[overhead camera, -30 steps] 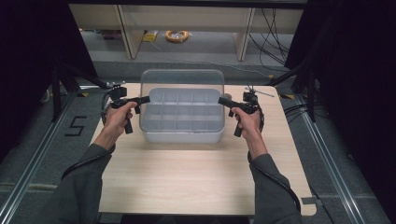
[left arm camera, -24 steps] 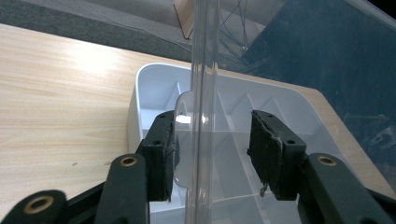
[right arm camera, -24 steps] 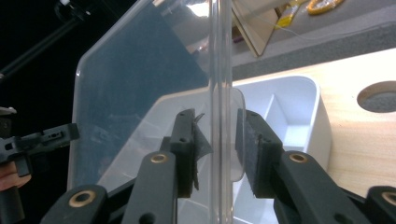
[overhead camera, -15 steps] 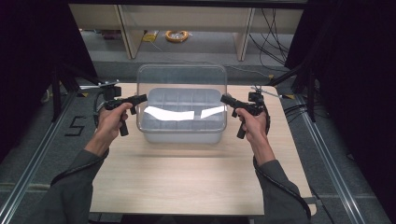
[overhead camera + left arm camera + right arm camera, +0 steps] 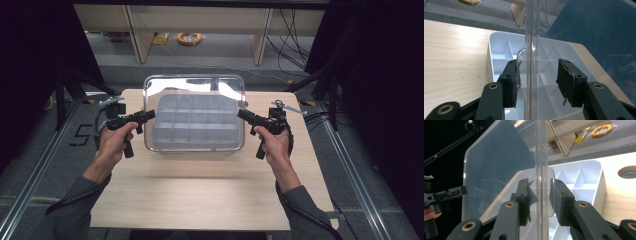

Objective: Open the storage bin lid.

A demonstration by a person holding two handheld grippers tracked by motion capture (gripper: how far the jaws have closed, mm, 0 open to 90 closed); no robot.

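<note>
1. The clear lid point(image 5: 194, 85) hung lifted above the white divided tray point(image 5: 194, 125), which sat on the far middle of the wooden table point(image 5: 200, 195); the lid covered the tray from above, tipped so its top pane caught the glare.
2. The left gripper point(image 5: 148, 115) was pinching the lid's left edge, and in the left gripper view the clear rim and its small tab point(image 5: 520, 72) stood between the pads, the left pad against the tab.
3. The right gripper point(image 5: 242, 114) was pinching the right edge; in the right gripper view the lid wall point(image 5: 541, 170) ran straight up between the two pads, with a rounded tab there too.
4. Risk, as I judged it: smooth, thin plastic held only at two narrow edges could slide out of the frayed pads if either hand tilted or pulled outward.
5. Another risk: uneven hands would twist the lid, and one corner could knock the tray and shove it across the table.
6. If one side let go first, the lid would likely swing down and clatter onto the compartments.
7. Writing: none readable on lid, tray or grippers; a pale mark on the floor left of the table was too faint to read.
</note>
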